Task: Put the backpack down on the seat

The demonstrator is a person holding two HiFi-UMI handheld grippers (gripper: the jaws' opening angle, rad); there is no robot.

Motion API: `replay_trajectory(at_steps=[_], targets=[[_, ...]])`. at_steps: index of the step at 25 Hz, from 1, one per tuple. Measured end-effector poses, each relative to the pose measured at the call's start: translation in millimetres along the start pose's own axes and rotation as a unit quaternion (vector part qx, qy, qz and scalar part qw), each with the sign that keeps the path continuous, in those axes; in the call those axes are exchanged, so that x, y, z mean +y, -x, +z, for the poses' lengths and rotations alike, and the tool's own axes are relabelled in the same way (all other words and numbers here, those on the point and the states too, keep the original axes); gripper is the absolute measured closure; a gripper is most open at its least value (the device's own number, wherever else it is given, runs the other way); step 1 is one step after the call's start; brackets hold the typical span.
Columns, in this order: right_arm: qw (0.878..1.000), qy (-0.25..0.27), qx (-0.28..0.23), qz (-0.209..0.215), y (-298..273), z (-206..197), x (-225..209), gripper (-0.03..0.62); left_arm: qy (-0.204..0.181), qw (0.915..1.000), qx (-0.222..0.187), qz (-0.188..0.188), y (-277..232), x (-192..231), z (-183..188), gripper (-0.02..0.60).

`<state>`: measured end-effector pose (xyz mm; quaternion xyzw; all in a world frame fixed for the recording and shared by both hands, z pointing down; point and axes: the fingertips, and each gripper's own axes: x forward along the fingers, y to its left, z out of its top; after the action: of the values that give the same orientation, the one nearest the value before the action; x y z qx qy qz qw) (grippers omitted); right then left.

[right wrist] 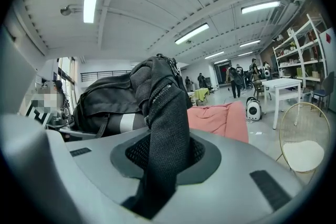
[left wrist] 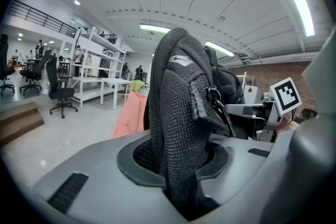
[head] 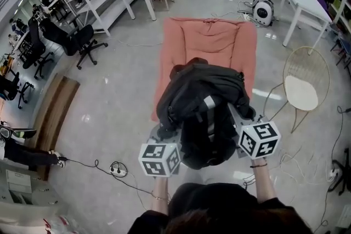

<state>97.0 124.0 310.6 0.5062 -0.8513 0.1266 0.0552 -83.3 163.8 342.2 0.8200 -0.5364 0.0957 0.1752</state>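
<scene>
Grips the backpack (head: 204, 112) from both sides and holds it up off the floor, at the near edge of the pink seat (head: 208, 41). Clamps a fold of black mesh beside a zipper in the left gripper (left wrist: 178, 165), and a like fold of mesh in the right gripper (right wrist: 160, 160). Shows no gap at either pair of jaws, only fabric pinched tight between them.

Looks like the carrying step, with the setting-down not yet done: hangs the bulk of the bag toward the person, only its top lapping over the seat's near edge. Hard to tell from above how high over the cushion.

Calls next, most likely, for a reach forward to the middle of the seat, an even lowering on both sides, then letting go with both pairs of jaws once the cushion bears the weight.

Leaves the seat bare from near edge to backrest. Offers open floor on both sides of it. Keeps a wire chair (head: 305, 85) well apart on the right and a cable (head: 115, 169) on the floor at the left, near the feet.
</scene>
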Motion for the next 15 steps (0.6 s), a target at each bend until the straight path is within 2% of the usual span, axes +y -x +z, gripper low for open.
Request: replay_trajectory(at_steps=[15], targets=[[0.998,-0.024,0.043,-0.038,-121.4,-0.9,-51.7,0.505,0.025,0.9972,0.054,-0.045,-122.4,68.9,14.4,0.477]])
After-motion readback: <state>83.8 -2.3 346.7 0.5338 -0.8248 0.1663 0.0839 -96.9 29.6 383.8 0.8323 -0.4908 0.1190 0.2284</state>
